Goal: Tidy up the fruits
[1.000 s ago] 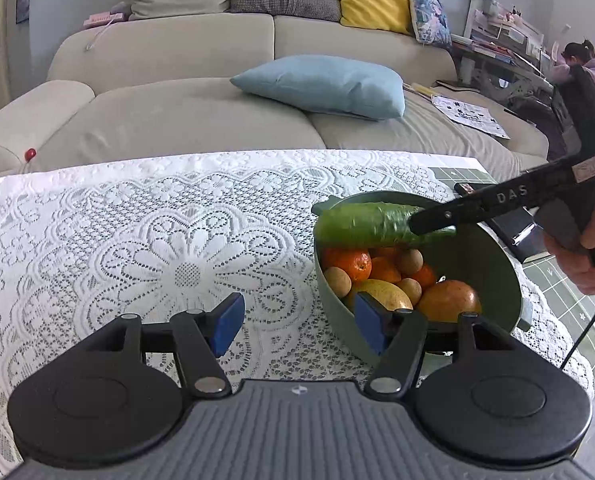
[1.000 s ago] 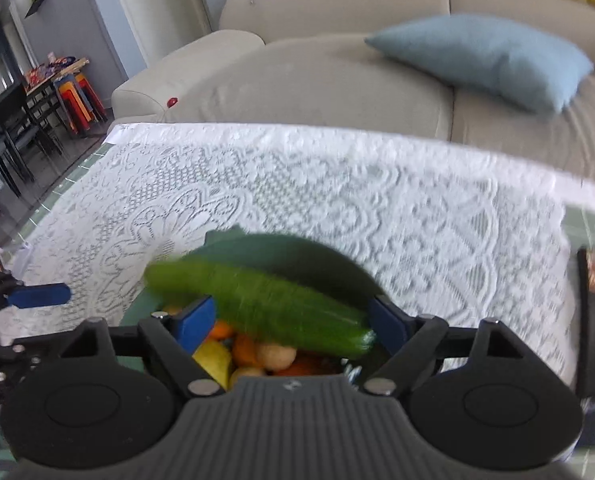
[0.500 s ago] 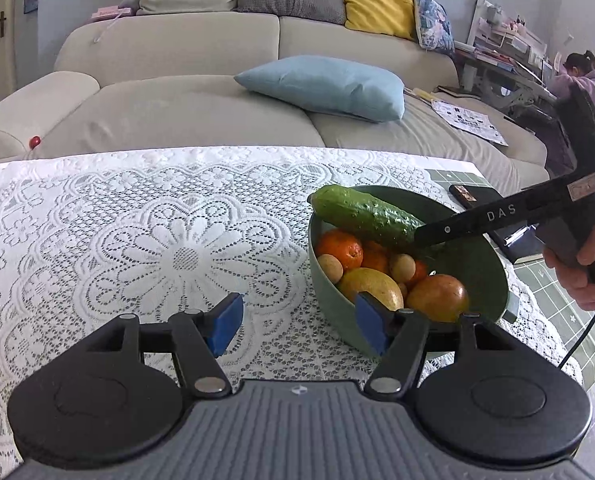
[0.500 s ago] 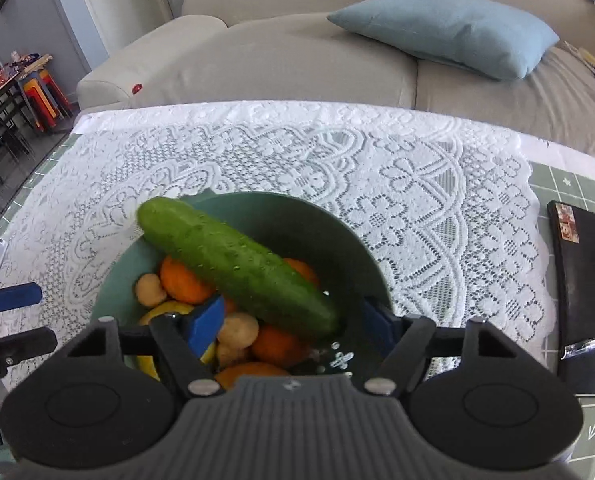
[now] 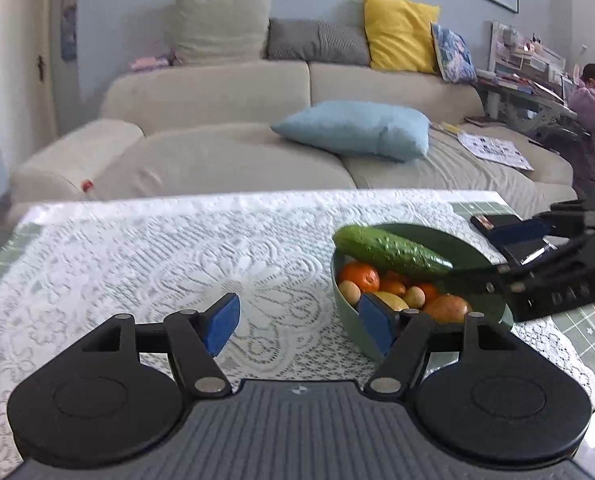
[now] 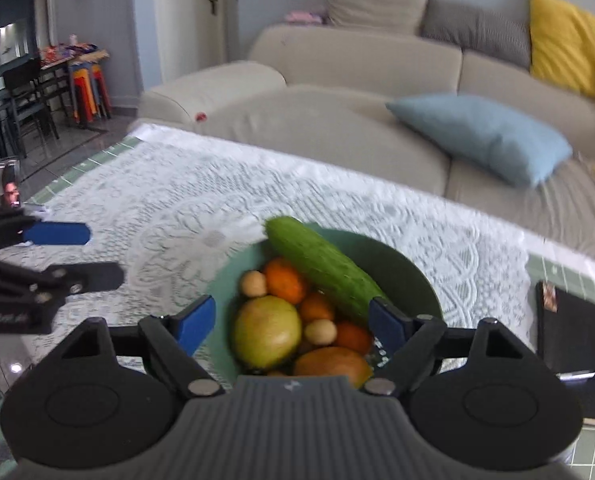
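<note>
A green bowl (image 5: 473, 248) stands on the lace tablecloth at the right; it also shows in the right wrist view (image 6: 401, 264). A cucumber (image 5: 389, 250) lies across the top of the fruit in it, seen also in the right wrist view (image 6: 321, 266). Under it are oranges (image 6: 285, 278), a yellow-green apple (image 6: 267, 330), small round fruits (image 6: 319, 330) and a mango (image 6: 331, 364). My left gripper (image 5: 297, 320) is open and empty, left of the bowl. My right gripper (image 6: 291, 320) is open and empty, just above the bowl's near side.
The white lace tablecloth (image 5: 157, 248) covers the table. A black notebook with a pen (image 6: 569, 336) lies right of the bowl. A beige sofa (image 5: 225, 152) with a blue pillow (image 5: 357, 128) stands behind the table. A person sits at a desk at far right (image 5: 593, 100).
The cucumber has gone from my right gripper's hold to lying on the fruit in the bowl. My right gripper opened and pulled back. Both cameras have tilted up.
</note>
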### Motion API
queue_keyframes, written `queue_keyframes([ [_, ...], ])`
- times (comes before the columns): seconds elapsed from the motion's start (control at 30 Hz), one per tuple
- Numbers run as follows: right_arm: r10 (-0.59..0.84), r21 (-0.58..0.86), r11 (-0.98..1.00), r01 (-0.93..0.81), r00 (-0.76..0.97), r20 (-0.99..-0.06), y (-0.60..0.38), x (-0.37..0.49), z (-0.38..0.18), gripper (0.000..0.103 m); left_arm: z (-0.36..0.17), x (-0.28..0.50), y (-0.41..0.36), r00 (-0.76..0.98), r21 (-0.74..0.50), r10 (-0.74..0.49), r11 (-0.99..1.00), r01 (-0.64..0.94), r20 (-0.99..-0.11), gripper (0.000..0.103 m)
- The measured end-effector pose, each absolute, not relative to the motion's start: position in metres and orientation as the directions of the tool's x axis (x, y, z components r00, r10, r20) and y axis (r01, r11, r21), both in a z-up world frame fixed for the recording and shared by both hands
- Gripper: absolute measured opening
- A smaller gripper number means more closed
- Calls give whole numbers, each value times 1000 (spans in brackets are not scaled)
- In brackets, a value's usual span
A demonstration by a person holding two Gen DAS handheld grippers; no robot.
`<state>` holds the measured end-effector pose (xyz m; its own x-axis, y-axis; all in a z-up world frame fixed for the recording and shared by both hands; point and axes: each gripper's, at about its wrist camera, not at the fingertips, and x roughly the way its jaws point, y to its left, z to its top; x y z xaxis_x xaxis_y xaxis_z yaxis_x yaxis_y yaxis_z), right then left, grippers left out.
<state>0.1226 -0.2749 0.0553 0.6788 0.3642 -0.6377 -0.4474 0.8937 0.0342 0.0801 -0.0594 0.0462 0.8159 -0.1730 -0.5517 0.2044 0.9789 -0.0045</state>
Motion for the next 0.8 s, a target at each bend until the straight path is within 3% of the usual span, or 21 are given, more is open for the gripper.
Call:
queue_keyframes([
  [0.07,369,19,892,-451,706,-604,-272,104,61,82,51,69,-62,838,16,-157,981,193,-523,84],
  [0.13,363,-4,896,-445,737,-570,-269,85,64,89,54,59,-65,858,27,-149,982,186,-491,88],
  [0.33,310,-65,917,-392,807,-503,-261,41,54,93,56,38,-74,903,76,-95,987,140,-419,94],
  [0.53,287,-27,939,-344,823,-490,-257,18,38,94,46,25,-72,918,81,-52,993,90,-392,95],
  [0.8,234,11,965,-263,838,-493,-256,10,14,95,23,18,-65,890,81,-37,993,82,-454,96],
])
